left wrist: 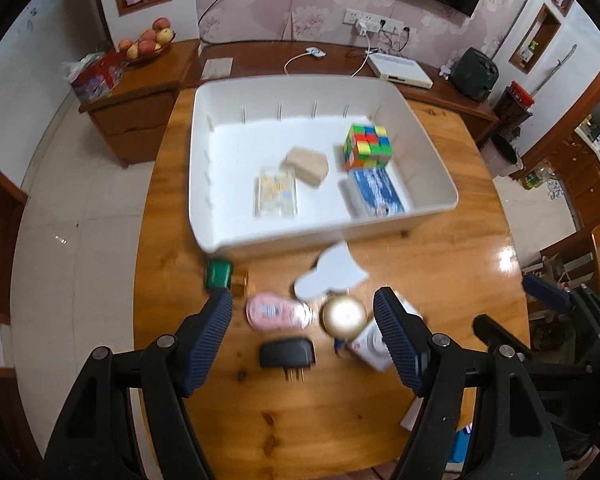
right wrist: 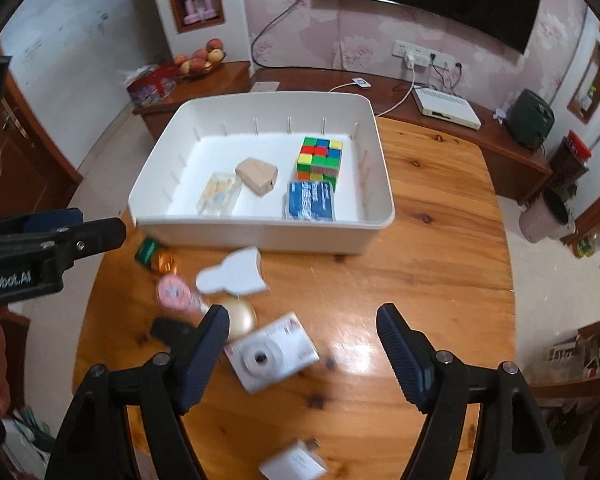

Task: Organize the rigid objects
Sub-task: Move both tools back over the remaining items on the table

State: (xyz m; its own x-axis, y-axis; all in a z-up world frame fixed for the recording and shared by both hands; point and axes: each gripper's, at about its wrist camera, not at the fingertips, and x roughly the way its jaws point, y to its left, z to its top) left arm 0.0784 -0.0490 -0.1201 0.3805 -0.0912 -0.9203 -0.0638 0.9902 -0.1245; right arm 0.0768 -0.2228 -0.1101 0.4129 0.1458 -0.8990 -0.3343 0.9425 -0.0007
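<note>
White bin [right wrist: 260,236] on desk [right wrist: 440,264] holds four things, left to right: one clear case [right wrist: 219,193], one tan block [right wrist: 257,176], one blue pack [right wrist: 310,201], one colour cube [right wrist: 320,158] behind it. Loose on desk in front: one green-gold item [right wrist: 155,255], one pink round case [right wrist: 175,292], one white cutout [right wrist: 234,273], one black adapter [left wrist: 287,353], one gold dome [right wrist: 240,320], one white camera [right wrist: 272,351]. Left gripper [left wrist: 303,322] fingers wide apart, empty. Right gripper [right wrist: 303,330] fingers wide apart, empty.
</note>
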